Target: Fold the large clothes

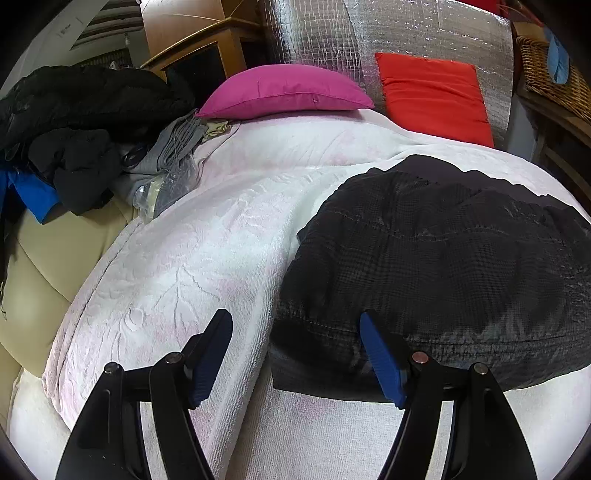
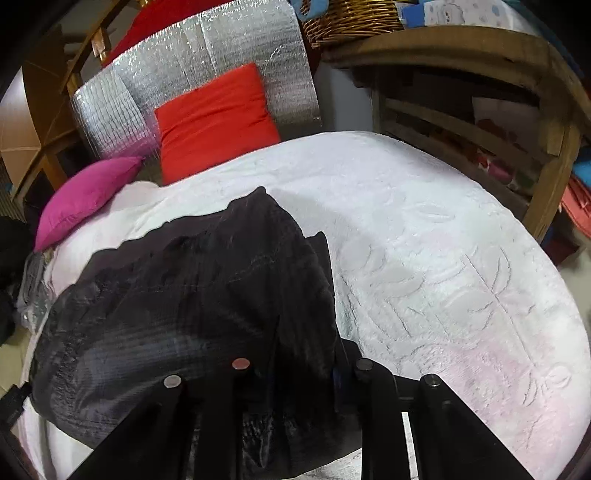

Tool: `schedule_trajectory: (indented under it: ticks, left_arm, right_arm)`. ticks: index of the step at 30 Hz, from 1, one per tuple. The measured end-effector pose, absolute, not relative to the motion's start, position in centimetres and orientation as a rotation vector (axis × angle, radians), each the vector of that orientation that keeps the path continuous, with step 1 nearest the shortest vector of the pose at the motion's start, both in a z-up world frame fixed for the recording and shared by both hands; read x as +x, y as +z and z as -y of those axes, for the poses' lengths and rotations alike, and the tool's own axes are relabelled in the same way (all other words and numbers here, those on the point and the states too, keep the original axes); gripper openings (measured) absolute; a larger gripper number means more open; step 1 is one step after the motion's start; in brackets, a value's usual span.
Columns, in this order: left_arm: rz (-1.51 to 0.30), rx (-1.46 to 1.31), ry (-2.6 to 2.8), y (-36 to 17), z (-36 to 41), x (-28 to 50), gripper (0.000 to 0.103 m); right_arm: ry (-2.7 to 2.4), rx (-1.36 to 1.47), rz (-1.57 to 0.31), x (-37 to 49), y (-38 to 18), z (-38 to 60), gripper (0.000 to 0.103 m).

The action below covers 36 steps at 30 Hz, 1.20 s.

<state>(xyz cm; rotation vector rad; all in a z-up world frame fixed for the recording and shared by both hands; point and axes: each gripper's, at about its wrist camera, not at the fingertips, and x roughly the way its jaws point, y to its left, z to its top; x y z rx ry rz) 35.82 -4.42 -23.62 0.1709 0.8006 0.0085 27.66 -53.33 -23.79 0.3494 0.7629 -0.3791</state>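
A black quilted jacket lies bunched on the white embossed bedspread. My left gripper stands open at the jacket's near left corner. Its right blue pad rests against the jacket's hem, and its left pad is over bare bedspread. In the right wrist view the jacket fills the left half, with the bedspread to its right. My right gripper is shut on the jacket's near right edge. The fabric covers its fingertips and drapes over the left finger.
A pink pillow and a red cushion lean at the far end against a silver foil sheet. A heap of dark clothes lies at the left. A wicker basket sits on a wooden shelf at the right.
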Motion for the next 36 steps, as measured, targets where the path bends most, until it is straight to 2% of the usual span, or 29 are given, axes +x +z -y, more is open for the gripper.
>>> schedule_trajectory:
  ticks: [6, 9, 11, 12, 13, 18, 21, 22, 23, 24, 28, 30, 32, 33, 34, 35, 36]
  left_arm:
    - [-0.847, 0.057, 0.035, -23.6, 1.4, 37.2, 0.077]
    - [-0.903, -0.079, -0.006, -23.9, -1.2, 38.4, 0.084]
    - [-0.946, -0.179, -0.046, -24.4, -2.7, 39.2, 0.084]
    - [-0.958, -0.226, -0.060, -24.6, -3.3, 39.5, 0.084]
    - [-0.966, -0.261, -0.074, -24.8, -3.7, 39.6, 0.084]
    - [-1.033, -0.344, -0.169, -26.1, -3.0, 40.3, 0.085]
    - [-1.045, -0.326, -0.211, -26.6, -1.8, 40.5, 0.085]
    - [-1.037, -0.323, -0.235, -26.6, -1.3, 40.4, 0.082]
    - [-1.035, -0.322, -0.260, -26.5, -1.0, 40.5, 0.074]
    - [-1.040, -0.324, -0.314, -26.5, -0.4, 40.5, 0.050]
    - [-1.008, -0.252, -0.329, -26.1, 0.6, 40.1, 0.038]
    - [-1.009, -0.256, -0.329, -26.1, 0.5, 40.1, 0.038]
    - [-1.022, -0.273, -0.308, -26.4, 0.3, 40.5, 0.048]
    - [-1.021, -0.271, -0.284, -26.5, 0.1, 40.5, 0.058]
    - [-1.021, -0.257, -0.260, -26.6, 0.1, 40.6, 0.064]
    - [-1.018, -0.248, -0.253, -26.7, 0.2, 40.7, 0.064]
    - [-1.015, -0.243, -0.258, -26.7, 0.3, 40.7, 0.061]
  right_arm:
    - [-0.375, 0.364, -0.853, 28.7, -25.7, 53.7, 0.025]
    - [-0.347, 0.494, -0.848, 27.8, -25.4, 55.2, 0.028]
    - [-0.329, 0.580, -0.844, 27.1, -25.3, 56.3, 0.040]
    - [-0.317, 0.622, -0.840, 26.8, -25.3, 56.8, 0.061]
    - [-0.304, 0.671, -0.827, 26.4, -25.2, 57.3, 0.075]
    - [-0.280, 0.730, -0.706, 24.6, -23.6, 58.1, 0.075]
    - [-0.255, 0.749, -0.701, 24.8, -23.2, 57.9, 0.075]
    - [-0.255, 0.750, -0.709, 25.0, -23.3, 57.8, 0.075]
    - [-0.255, 0.748, -0.713, 25.1, -23.4, 57.7, 0.075]
    - [-0.254, 0.746, -0.722, 25.4, -23.5, 57.7, 0.075]
    - [-0.253, 0.767, -0.761, 25.8, -24.6, 58.2, 0.075]
    - [-0.250, 0.774, -0.786, 26.2, -25.3, 58.4, 0.075]
    - [-0.250, 0.762, -0.797, 26.5, -25.8, 58.3, 0.075]
    - [-0.249, 0.742, -0.804, 26.8, -25.9, 58.0, 0.072]
    - [-0.249, 0.704, -0.808, 27.1, -26.0, 57.6, 0.056]
    - [-0.251, 0.640, -0.802, 27.4, -25.8, 56.9, 0.043]
    - [-0.247, 0.573, -0.796, 27.7, -25.5, 56.1, 0.035]
